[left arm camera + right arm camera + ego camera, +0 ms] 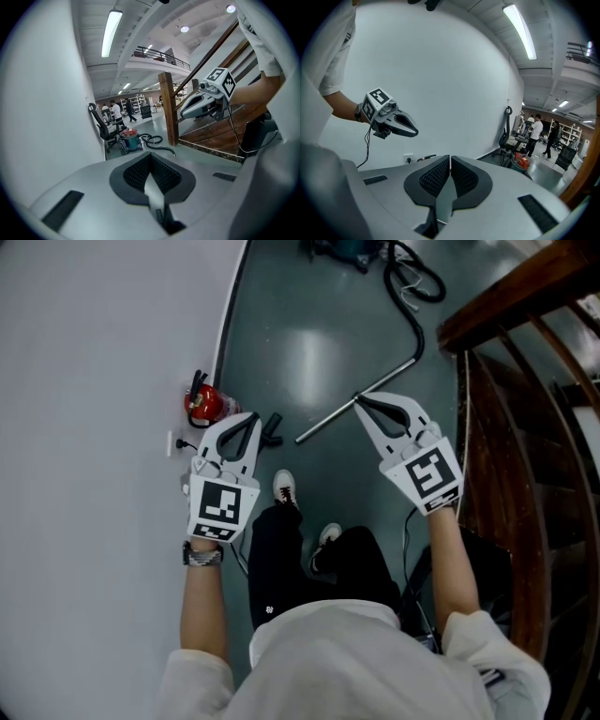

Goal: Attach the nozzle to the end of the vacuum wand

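A person in a white shirt [347,652] holds the left gripper [251,418] and right gripper [360,401] above the floor [309,343], fingers closed and empty. The vacuum wand [323,425] lies on the floor between them.

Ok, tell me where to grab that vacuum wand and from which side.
Take the vacuum wand on its straight metal tube near the free end, from above, jaws across it. It lies flat and diagonal on the floor, so coming from above looks like the only way in.
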Demonstrator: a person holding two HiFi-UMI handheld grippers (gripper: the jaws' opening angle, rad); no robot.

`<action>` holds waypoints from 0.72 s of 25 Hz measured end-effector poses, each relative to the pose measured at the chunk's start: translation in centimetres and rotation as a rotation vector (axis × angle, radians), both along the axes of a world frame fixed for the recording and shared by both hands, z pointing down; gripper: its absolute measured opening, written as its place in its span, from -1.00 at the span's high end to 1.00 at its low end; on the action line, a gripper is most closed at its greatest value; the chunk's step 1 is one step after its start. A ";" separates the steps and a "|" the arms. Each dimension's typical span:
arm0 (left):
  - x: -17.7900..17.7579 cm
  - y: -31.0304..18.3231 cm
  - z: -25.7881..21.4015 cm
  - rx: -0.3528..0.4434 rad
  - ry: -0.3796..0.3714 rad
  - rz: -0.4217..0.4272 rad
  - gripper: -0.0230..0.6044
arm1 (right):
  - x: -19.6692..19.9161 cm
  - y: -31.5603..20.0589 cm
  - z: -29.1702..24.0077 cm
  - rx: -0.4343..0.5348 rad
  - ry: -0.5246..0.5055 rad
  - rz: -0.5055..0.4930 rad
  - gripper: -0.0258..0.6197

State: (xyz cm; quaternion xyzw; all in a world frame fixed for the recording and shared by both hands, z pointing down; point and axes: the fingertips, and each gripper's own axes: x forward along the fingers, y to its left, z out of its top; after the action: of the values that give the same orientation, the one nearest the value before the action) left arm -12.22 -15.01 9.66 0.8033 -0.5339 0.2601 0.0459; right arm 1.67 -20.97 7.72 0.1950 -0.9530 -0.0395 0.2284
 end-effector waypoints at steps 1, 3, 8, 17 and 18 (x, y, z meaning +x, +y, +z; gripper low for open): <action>-0.2 -0.1 0.9 -0.002 -0.001 0.002 0.93 | -0.4 0.0 0.7 0.003 0.000 -0.003 0.83; -0.5 -0.2 2.6 -0.004 -0.001 0.002 0.93 | -1.1 0.1 2.4 0.006 0.001 -0.014 0.83; 0.2 -0.5 6.7 -0.016 0.008 0.009 0.93 | -1.4 0.6 7.0 -0.011 0.004 -0.030 0.83; 0.5 -1.4 14.1 -0.041 0.015 0.018 0.93 | -1.5 0.3 14.3 -0.036 0.013 -0.046 0.83; 0.5 -1.6 14.7 -0.039 0.013 0.019 0.93 | -1.5 0.2 15.0 -0.035 0.012 -0.048 0.83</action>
State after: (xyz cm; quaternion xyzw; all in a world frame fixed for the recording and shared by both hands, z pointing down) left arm -11.71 -16.62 24.39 0.8091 -0.5207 0.2653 0.0625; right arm 0.16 -20.81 22.71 0.1676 -0.9566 -0.0298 0.2366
